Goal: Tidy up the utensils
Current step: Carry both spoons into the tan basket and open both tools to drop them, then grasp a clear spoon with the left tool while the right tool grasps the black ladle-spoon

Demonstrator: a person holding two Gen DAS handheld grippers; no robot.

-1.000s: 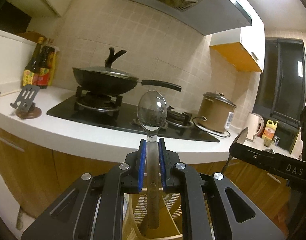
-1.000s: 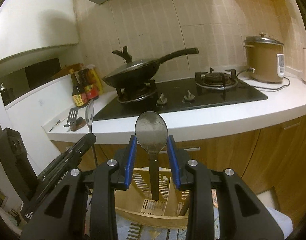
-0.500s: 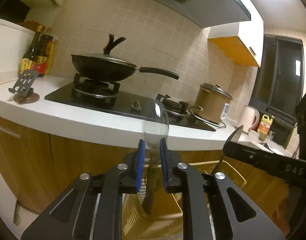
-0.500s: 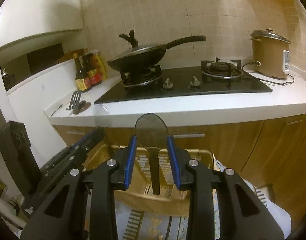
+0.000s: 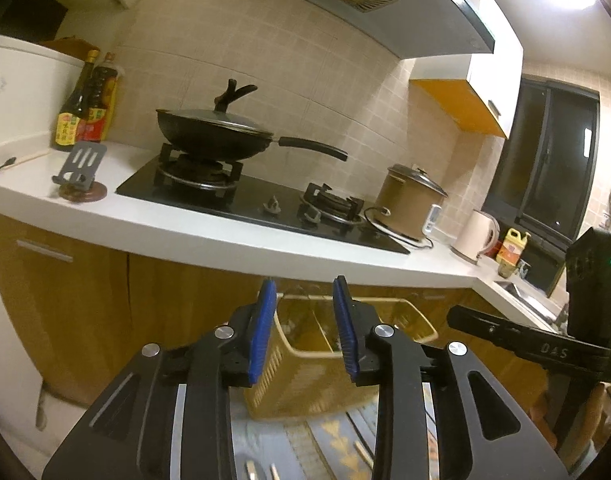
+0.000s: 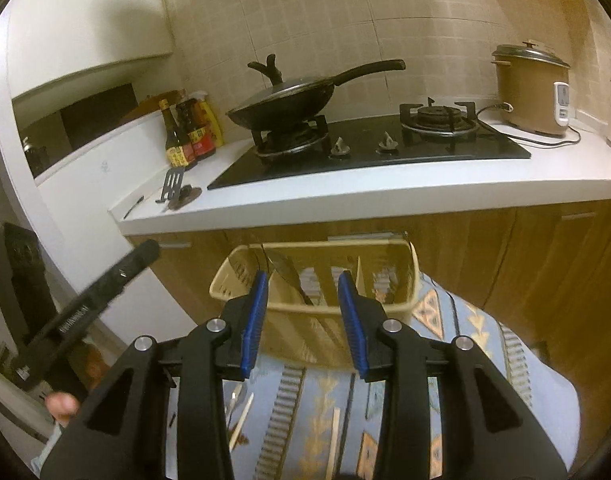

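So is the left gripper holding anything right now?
No, open and empty: the left gripper shows only the yellow basket between its blue pads.

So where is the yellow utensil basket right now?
In both wrist views the yellow basket sits on the patterned cloth, just beyond the tongs and in front of the wooden cabinets under the counter.

Basket (image 6: 313,312) contents blurred, partly hidden
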